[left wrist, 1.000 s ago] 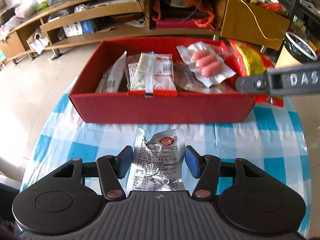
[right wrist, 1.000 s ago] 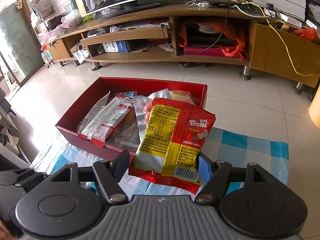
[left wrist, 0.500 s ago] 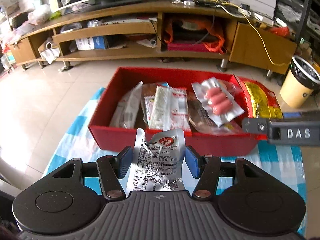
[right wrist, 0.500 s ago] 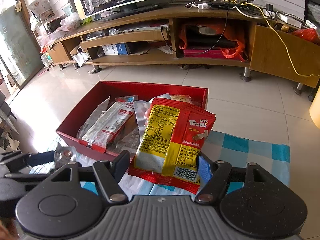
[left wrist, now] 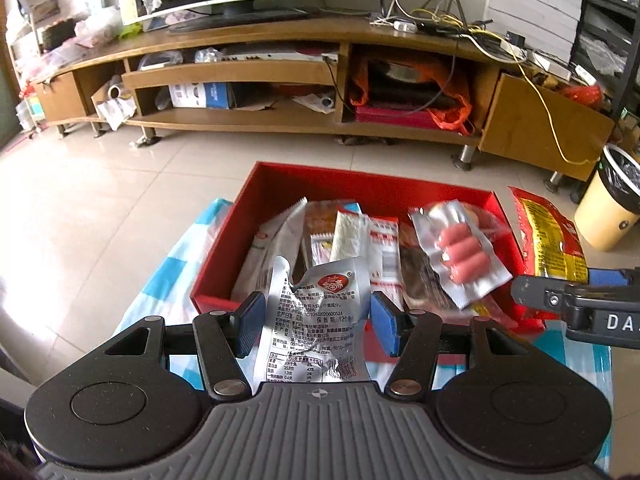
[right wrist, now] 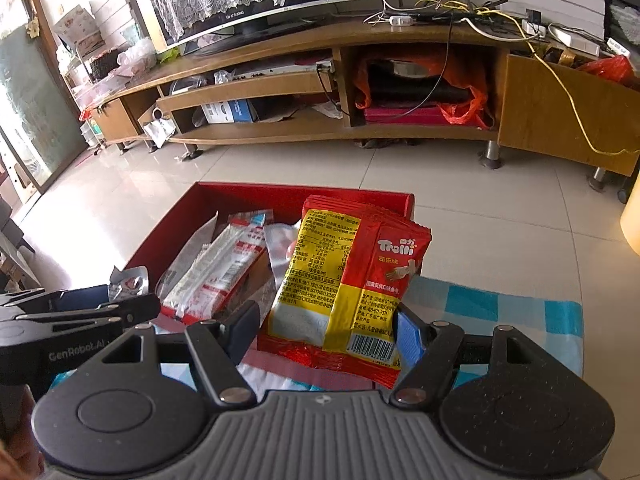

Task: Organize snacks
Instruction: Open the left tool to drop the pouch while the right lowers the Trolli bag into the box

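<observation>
left gripper (left wrist: 318,322): jaws part closed, pressing both side edges of a crumpled silver packet (left wrist: 316,316). the packet stands upright between the pads, long axis up along the fingers, torn-looking top edge toward the red box (left wrist: 280,184), held above the box's near wall.

right gripper (right wrist: 326,338): jaws part closed on a red and yellow candy bag (right wrist: 348,280). bag upright, long axis up, top edge tilted toward the box, barcode end low by the pads; it hangs at the box's right end, over the checked cloth (right wrist: 500,308).

risks, as judged:
- both grips are edge-on on thin film; a packet could buckle and slide out.
- the grippers are close together; a jaw could clip the other tool.
- box is crowded with packets, including a sausage pack (left wrist: 460,256) lying on top; a drop may land on the pile and spill over the wall.
</observation>
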A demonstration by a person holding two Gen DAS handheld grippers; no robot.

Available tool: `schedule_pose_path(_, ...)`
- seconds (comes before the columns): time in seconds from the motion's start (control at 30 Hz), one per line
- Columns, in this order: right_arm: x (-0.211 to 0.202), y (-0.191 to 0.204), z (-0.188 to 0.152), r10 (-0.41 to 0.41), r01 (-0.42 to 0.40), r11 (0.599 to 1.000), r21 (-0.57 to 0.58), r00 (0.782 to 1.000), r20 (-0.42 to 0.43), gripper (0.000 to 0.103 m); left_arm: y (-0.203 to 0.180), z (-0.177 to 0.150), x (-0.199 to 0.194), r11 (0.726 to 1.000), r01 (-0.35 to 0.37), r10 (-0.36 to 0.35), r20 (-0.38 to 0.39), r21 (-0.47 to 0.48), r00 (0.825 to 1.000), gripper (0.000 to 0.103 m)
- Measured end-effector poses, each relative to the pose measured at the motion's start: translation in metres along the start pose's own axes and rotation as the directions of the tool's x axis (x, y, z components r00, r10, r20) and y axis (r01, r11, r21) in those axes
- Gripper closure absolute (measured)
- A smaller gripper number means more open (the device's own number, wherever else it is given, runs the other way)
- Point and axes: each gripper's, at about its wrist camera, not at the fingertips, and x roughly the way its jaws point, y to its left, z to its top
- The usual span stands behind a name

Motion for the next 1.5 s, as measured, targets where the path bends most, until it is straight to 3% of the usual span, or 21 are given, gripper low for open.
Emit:
schedule_pose_path(0.57, 0.021, -0.002, 0.026, 0.051, -0.053, 0.997, 0.057, 0.998, 0.038, 0.032, 0.001, 0.032, 0.02, 0.998, 0.012, -0.011, 0.023, -0.06, 1.0, 0.039)
schedule_pose_path(1.5, 0.065, 0.013, 0.029, 0.051, -0.051, 0.999, 0.009, 0.999, -0.02, 0.032, -0.001, 0.046, 0.055, 0.999, -0.016, 0.016, -0.007, -0.049, 1.0, 0.038)
